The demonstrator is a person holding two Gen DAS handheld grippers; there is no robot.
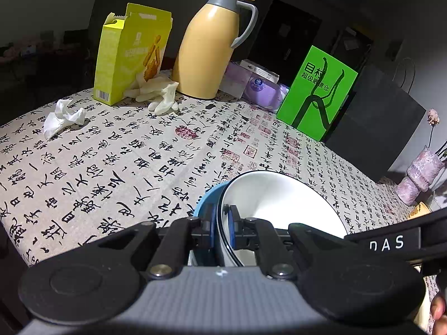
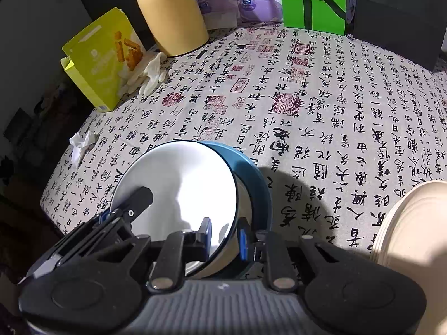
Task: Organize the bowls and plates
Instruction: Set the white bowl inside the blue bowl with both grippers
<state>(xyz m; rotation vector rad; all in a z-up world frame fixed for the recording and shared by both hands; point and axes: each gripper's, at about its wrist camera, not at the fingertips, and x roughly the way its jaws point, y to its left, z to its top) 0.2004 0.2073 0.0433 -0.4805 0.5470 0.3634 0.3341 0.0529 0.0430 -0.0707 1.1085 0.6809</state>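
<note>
Both grippers' fingers [image 1: 220, 223] [image 2: 225, 237] clamp the glossy white bowl [image 2: 178, 184], seemingly nested in blue.

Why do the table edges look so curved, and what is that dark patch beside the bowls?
Both wrist views use fisheye lenses, bending the calligraphy-print tablecloth and darkening the corners; in the right wrist view the patch is a shadow right of the blue bowl, and the glossy white bowl mirrors bright light.

My bowl [image 1: 282, 203] sits low centre, nested in a second bowl [image 1: 205, 203] at its left. Upper left stands a carton [image 1: 128, 55], gloves [image 1: 156, 95] before it, a jug [image 1: 208, 47] right of it; a bag [image 1: 318, 92] stands upper right
</note>
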